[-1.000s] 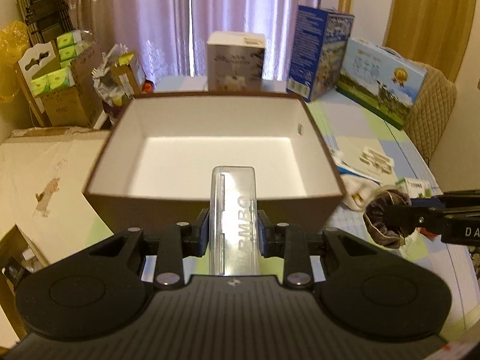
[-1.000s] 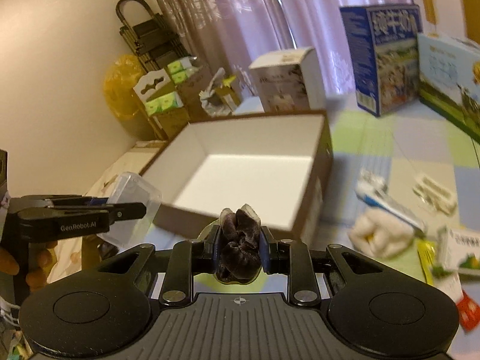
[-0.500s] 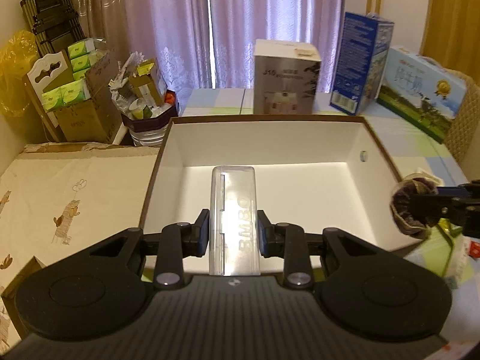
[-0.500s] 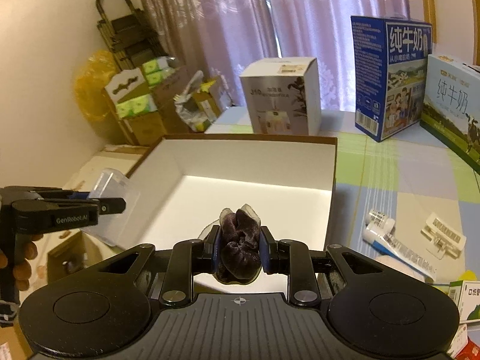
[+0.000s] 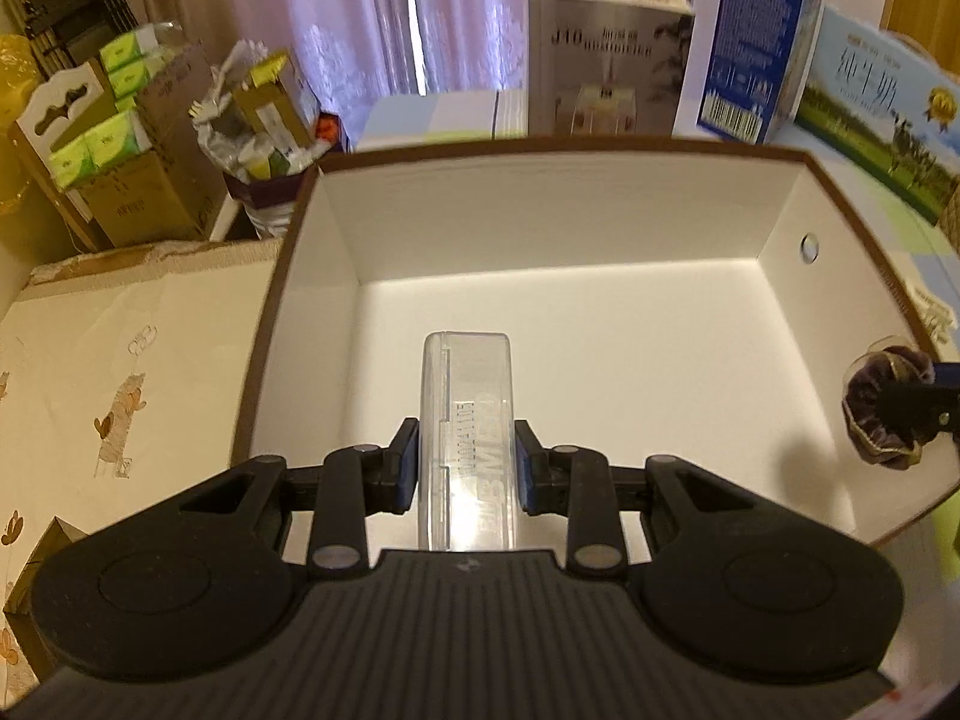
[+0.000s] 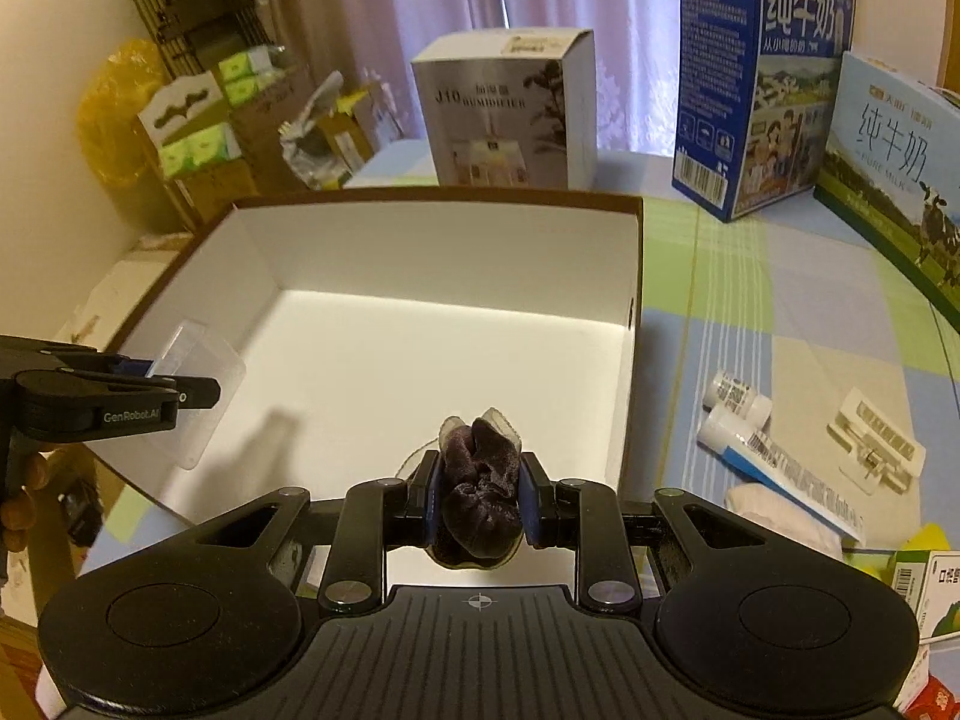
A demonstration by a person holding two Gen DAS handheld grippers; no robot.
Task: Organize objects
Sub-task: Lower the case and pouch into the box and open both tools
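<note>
Both grippers hold items over the open white-lined box.

The left gripper (image 5: 465, 459) is clamped on a clear plastic case (image 5: 467, 420), low in the centre of the left wrist view, above the box (image 5: 600, 222) floor. The right gripper (image 6: 478, 495) is closed on a dark purple velvet scrunchie (image 6: 480, 483), above the box's near edge. On the checked surface (image 6: 738, 312) at right lie small white bottles (image 6: 735, 399); milk cartons (image 6: 762, 78) stand in the upper right.
</note>
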